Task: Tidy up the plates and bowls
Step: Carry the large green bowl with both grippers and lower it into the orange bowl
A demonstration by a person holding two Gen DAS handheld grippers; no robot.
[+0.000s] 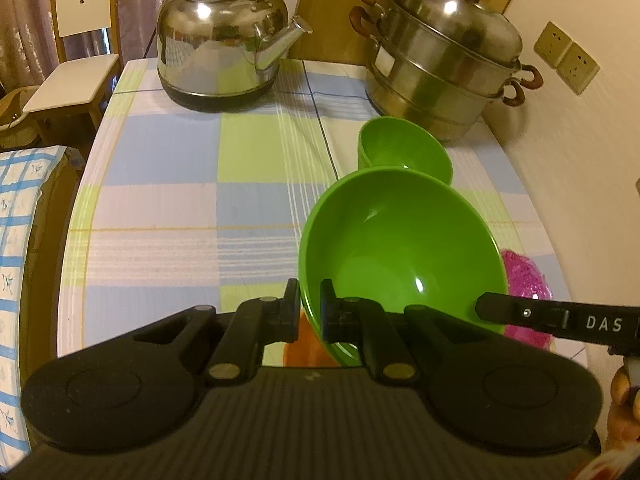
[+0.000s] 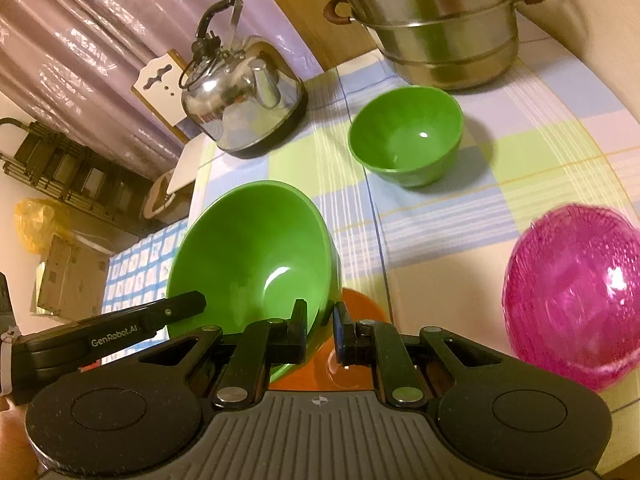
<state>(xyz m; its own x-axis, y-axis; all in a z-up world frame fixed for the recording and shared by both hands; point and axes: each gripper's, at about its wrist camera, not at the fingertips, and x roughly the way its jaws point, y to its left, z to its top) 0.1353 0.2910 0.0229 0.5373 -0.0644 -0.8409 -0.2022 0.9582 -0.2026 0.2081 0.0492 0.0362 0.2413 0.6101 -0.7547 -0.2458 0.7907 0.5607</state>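
"DAS" in white on the right black plastic tongs; "GenRobot.AI" in white on the left black plastic tongs.

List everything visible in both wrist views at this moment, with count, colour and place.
large bowl: 1, green, tilted, rim gripped by both grippers
small bowl: 1, green, on the table by the steamer
pink bowl: 1, translucent pink, table's right side
orange dish: 1, orange, under the large bowl, mostly hidden
kettle: 1, steel, far left of table
steamer pot: 1, steel, stacked, far right
tablecloth: 1, pastel check
chair: 1, white and wood, beyond table
left gripper: black, shut on rim
right gripper: black, shut on rim
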